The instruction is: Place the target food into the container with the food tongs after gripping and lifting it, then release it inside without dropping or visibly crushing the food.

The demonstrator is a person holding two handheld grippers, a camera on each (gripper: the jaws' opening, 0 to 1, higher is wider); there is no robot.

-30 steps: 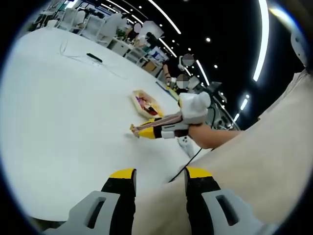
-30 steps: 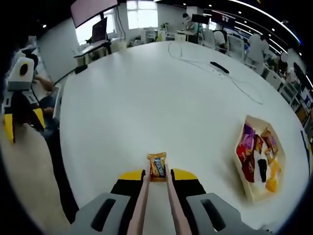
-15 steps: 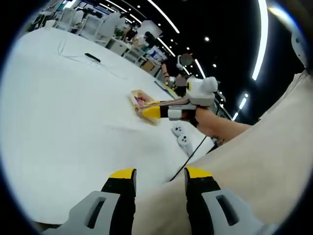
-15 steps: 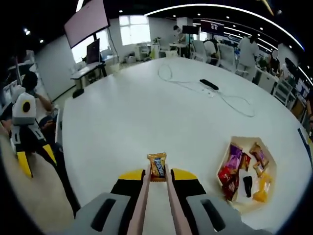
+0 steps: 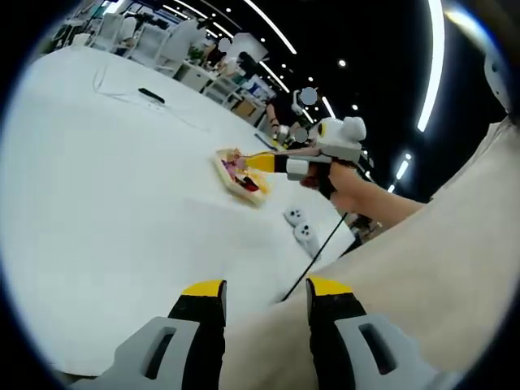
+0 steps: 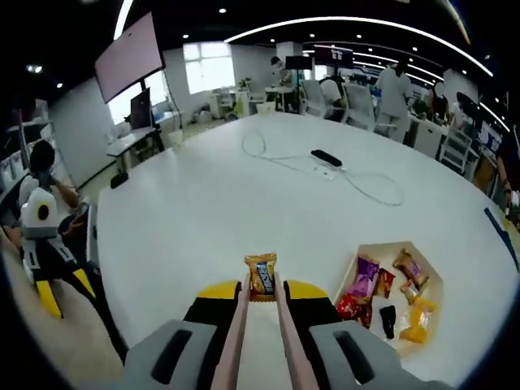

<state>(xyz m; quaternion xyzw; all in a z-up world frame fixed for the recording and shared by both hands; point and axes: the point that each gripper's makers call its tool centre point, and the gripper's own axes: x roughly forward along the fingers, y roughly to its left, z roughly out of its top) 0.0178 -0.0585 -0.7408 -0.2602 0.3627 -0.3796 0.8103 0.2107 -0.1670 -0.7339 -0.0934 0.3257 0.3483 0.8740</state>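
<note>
1. The right gripper (image 6: 262,294) is pressing the tongs (image 6: 260,337) together on an orange snack packet (image 6: 261,275), held above the white bench (image 6: 211,203), near the tray (image 6: 435,284) of snacks.
2. The left gripper (image 5: 265,292) is holding nothing, its jaws standing apart.

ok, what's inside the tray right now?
The tray holds a heap of wrapped snacks: purple, red, orange and yellow packets plus one dark one. Whatever lies beneath that heap is covered. The orange packet in the tongs is not in it.
</note>
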